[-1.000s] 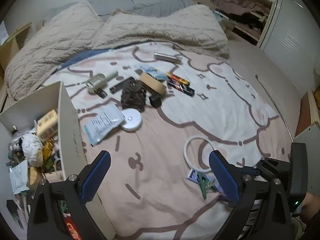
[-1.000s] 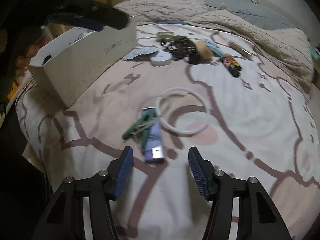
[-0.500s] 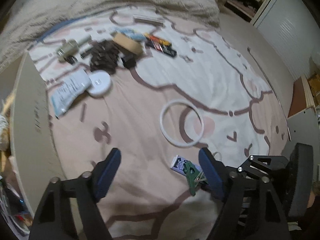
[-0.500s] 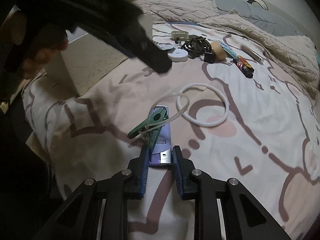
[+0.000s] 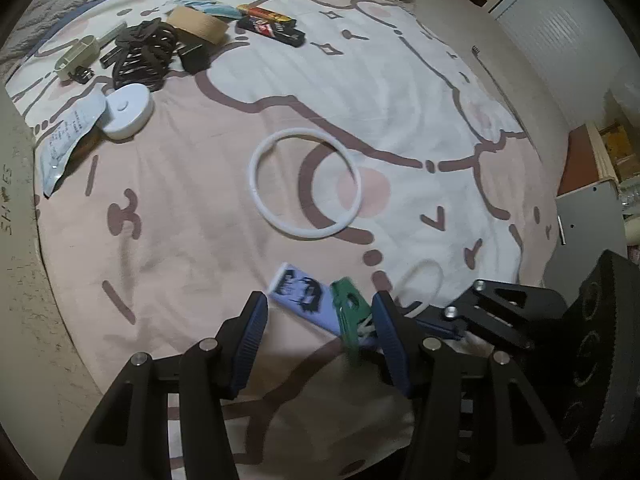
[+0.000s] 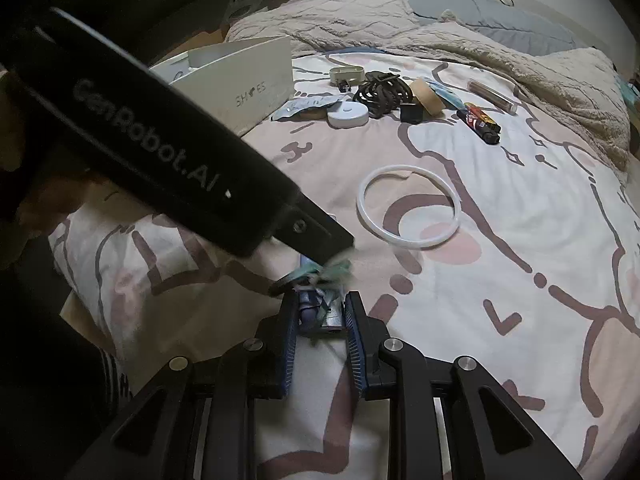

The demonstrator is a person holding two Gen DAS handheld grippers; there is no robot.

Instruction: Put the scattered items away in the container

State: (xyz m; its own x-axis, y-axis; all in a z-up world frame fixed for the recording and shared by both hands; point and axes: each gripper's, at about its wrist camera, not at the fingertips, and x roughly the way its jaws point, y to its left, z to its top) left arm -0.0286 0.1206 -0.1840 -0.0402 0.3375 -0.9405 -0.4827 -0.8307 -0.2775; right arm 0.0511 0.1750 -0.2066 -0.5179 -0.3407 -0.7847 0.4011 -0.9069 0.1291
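Observation:
A lilac packet [image 5: 298, 296] lies on the pink-and-white bedsheet with a green clip [image 5: 352, 312] on it. My right gripper [image 6: 322, 300] is shut on the packet's near end [image 6: 324, 318]. My left gripper [image 5: 320, 296] points steeply down over both things, its jaws closing. Packet and clip sit between its pads; the clip lies against the right pad, and the left pad stands clear of the packet. In the right wrist view the left gripper's black body [image 6: 180, 160] crosses the frame, its tip by the blurred clip [image 6: 336, 270]. The white shoebox [image 6: 248, 80] stands at the left.
A large white ring [image 5: 253, 176] lies just past the packet, and a thin clear loop [image 5: 434, 280] beside the clip. Farther back are a white puck [image 5: 128, 110], a printed sachet [image 5: 68, 136], black hair clips [image 5: 140, 56], a tape roll [image 5: 196, 24] and lighters [image 5: 272, 26]. A beige blanket [image 6: 520, 52] is bunched behind.
My left gripper has dropped and tipped down over the packet and clip, its jaws narrowing. My right gripper has shut on the packet's end. The clip now looks blurred and shifted.

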